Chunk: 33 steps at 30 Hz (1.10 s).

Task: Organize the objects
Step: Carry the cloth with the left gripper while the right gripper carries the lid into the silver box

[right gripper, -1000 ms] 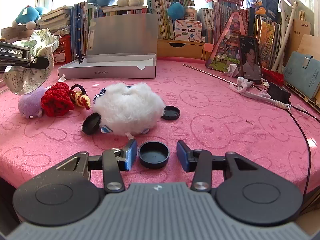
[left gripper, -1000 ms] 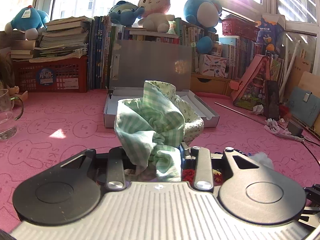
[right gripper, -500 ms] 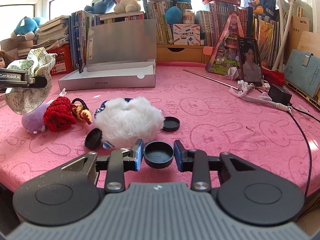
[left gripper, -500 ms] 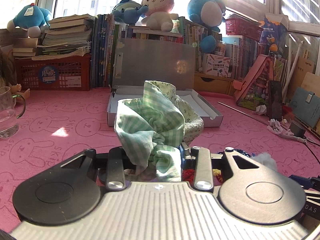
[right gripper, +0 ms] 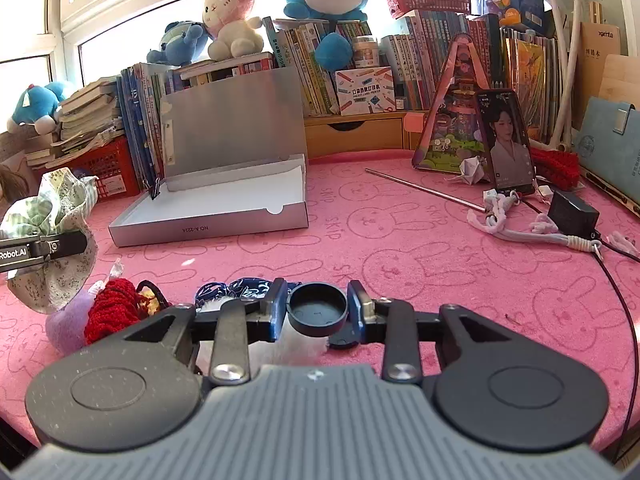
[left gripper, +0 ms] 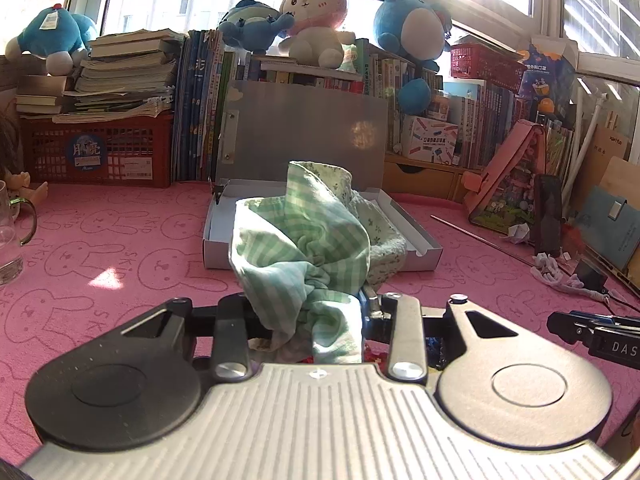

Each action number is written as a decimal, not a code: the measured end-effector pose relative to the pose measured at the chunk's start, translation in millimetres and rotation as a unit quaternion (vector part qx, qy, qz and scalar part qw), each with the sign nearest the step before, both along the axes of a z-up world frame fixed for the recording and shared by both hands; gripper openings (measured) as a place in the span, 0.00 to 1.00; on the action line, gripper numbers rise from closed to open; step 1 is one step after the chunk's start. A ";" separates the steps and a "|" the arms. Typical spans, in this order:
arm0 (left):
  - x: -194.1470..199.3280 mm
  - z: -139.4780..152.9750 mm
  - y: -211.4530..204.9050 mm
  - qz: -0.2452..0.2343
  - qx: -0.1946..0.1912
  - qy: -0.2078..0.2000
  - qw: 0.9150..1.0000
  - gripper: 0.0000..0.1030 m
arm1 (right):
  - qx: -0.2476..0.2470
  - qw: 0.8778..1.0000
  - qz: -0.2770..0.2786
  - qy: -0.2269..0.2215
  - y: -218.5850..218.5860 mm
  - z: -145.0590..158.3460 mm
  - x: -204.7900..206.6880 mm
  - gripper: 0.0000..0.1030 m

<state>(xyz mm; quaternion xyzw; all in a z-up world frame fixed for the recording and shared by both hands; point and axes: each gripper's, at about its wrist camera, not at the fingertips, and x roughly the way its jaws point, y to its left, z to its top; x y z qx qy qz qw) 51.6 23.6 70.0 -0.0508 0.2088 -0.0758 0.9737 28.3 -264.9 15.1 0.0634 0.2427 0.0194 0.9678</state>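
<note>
My left gripper (left gripper: 310,312) is shut on a bunched green checked cloth (left gripper: 304,248) and holds it above the pink mat; it also shows at the left in the right wrist view (right gripper: 48,216). My right gripper (right gripper: 318,310) is shut on a round black lid (right gripper: 317,309) and holds it lifted above a white fluffy toy (right gripper: 296,350). An open grey box (right gripper: 224,208) with a raised lid stands behind; in the left wrist view the box (left gripper: 216,240) is just beyond the cloth.
A red knitted item (right gripper: 110,312), a purple plush (right gripper: 64,324) and a blue patterned cloth (right gripper: 240,286) lie by the white toy. A phone (right gripper: 506,140), charger (right gripper: 572,214) and cable sit at the right. Books and plush toys line the back. A glass mug (left gripper: 10,236) stands at the left.
My right gripper closed on the black lid and lifted it off the mat, moving over the white toy. My left gripper kept holding the cloth, nearly still.
</note>
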 end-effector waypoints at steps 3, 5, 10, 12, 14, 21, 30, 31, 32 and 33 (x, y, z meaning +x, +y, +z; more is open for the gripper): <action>6.8 3.1 -0.3 -0.003 -0.002 -0.002 1.000 0.39 | 0.009 1.000 0.000 0.000 -2.8 4.7 12.7 0.36; 12.3 5.2 -0.3 -0.004 -0.004 -0.004 1.000 0.39 | 0.019 1.000 0.000 0.003 -5.1 7.2 21.5 0.36; 26.3 9.4 0.6 -0.010 -0.010 -0.001 1.000 0.39 | 0.047 0.999 0.001 0.009 -11.4 12.8 43.6 0.36; 31.6 9.4 1.0 -0.011 -0.011 0.001 1.000 0.39 | 0.057 0.998 0.001 0.013 -13.5 14.3 51.8 0.36; 36.7 9.0 2.3 -0.013 -0.015 0.006 1.000 0.39 | 0.066 0.998 0.002 0.017 -15.1 14.9 58.5 0.36; 59.5 8.3 12.0 -0.010 -0.044 0.034 0.998 0.39 | 0.098 0.994 0.015 0.039 -18.9 14.5 84.0 0.36; 88.6 5.3 19.4 -0.003 -0.062 0.062 0.996 0.39 | 0.165 0.982 0.029 0.084 -28.2 7.2 127.3 0.36; 92.1 5.0 19.6 -0.003 -0.062 0.065 0.996 0.39 | 0.168 0.981 0.029 0.088 -28.3 6.1 131.5 0.36; 95.2 4.9 19.5 -0.002 -0.061 0.066 0.996 0.39 | 0.170 0.981 0.028 0.090 -28.5 4.9 135.1 0.36; 98.7 5.0 19.4 -0.001 -0.058 0.066 0.996 0.39 | 0.170 0.981 0.027 0.093 -28.2 4.1 138.5 0.36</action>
